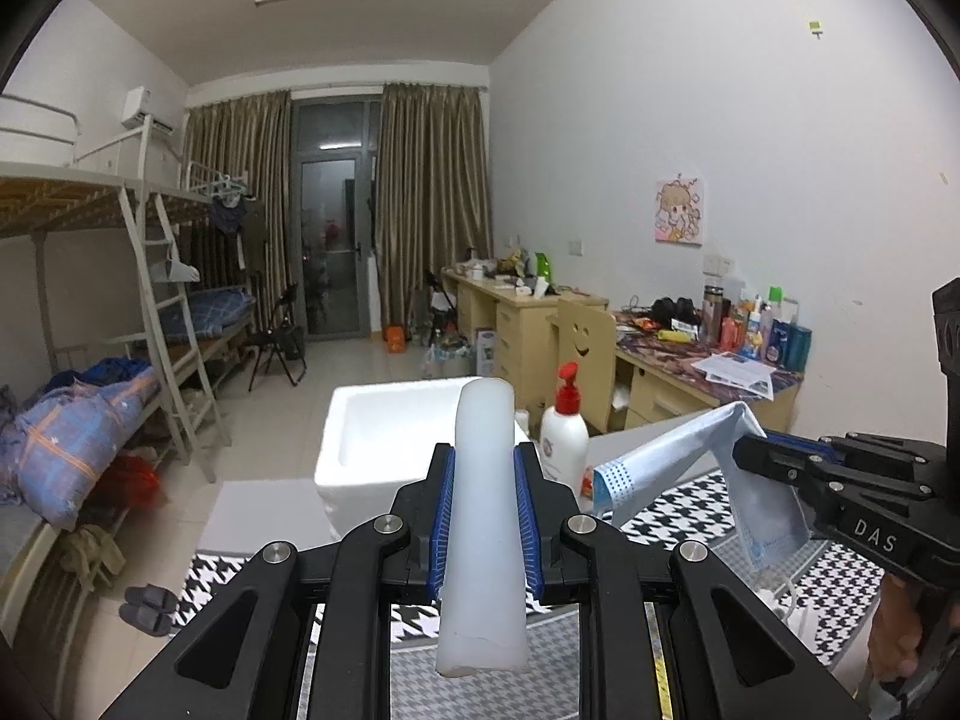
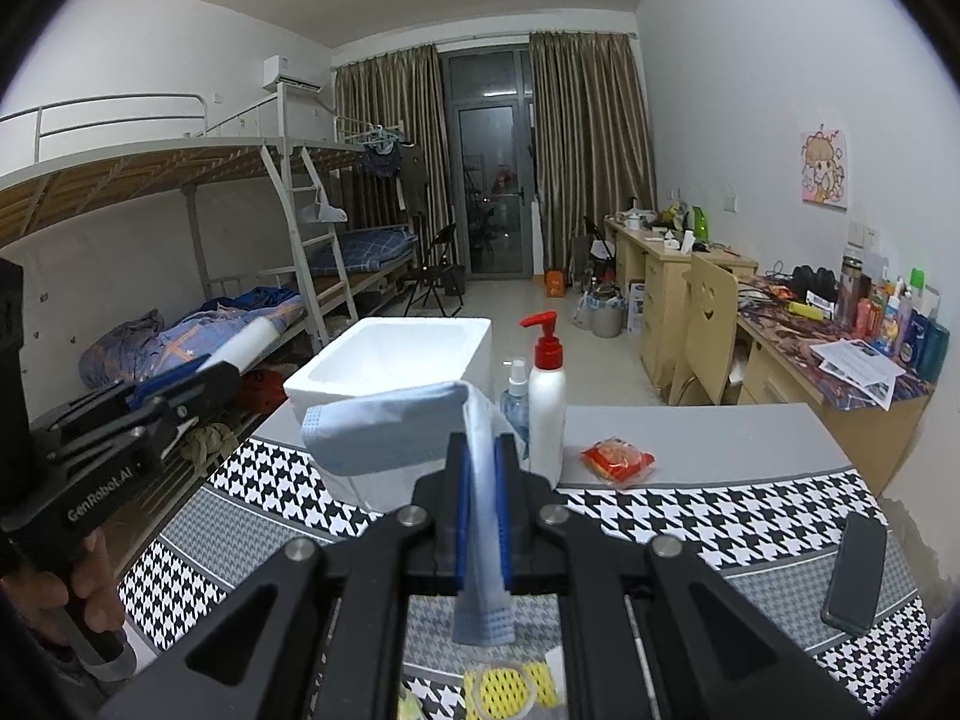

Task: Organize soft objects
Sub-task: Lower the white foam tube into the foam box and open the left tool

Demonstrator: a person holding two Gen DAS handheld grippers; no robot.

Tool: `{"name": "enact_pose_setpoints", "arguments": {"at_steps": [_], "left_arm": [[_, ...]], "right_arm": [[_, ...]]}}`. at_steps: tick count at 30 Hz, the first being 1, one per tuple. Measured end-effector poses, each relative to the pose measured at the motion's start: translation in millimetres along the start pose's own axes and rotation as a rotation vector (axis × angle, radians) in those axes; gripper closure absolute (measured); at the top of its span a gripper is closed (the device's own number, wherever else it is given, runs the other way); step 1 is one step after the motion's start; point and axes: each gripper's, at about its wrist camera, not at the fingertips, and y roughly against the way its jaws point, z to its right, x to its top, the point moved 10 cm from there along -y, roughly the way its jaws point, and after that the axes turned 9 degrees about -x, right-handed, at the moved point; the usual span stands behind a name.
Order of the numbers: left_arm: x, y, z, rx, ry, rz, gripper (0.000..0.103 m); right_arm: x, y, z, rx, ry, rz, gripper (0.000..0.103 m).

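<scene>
Clamped in the left tongs (image 1: pixel 483 516) is a white translucent soft tube (image 1: pixel 483 516), held above the houndstooth cloth (image 2: pixel 288 474) on the table (image 2: pixel 720 432). Beyond it stands a white foam box (image 2: pixel 390 360), empty as far as can be seen. Just beside the box stand a small spray bottle (image 2: pixel 515 396) and a red-pump lotion bottle (image 2: pixel 547 402). The right tongs (image 2: pixel 482 516) grip a light blue face mask (image 2: pixel 384 432), draped leftward before the box. A red snack packet (image 2: pixel 618 459) lies further right, a black phone (image 2: pixel 855 570) at the far right.
</scene>
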Motion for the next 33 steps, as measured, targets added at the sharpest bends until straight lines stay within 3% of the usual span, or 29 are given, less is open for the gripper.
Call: {"name": "enact_pose_setpoints", "arguments": {"at_steps": [23,33], "left_arm": [[22,-29,-25,0.039,0.018,-0.014,0.082],[26,-50,-37,0.043,0.017,-0.034,0.082]], "right_arm": [[42,-9,-17,-0.039,0.039,0.044,0.092],[54,-28,-20,-0.043,0.042,0.025,0.092]]}}
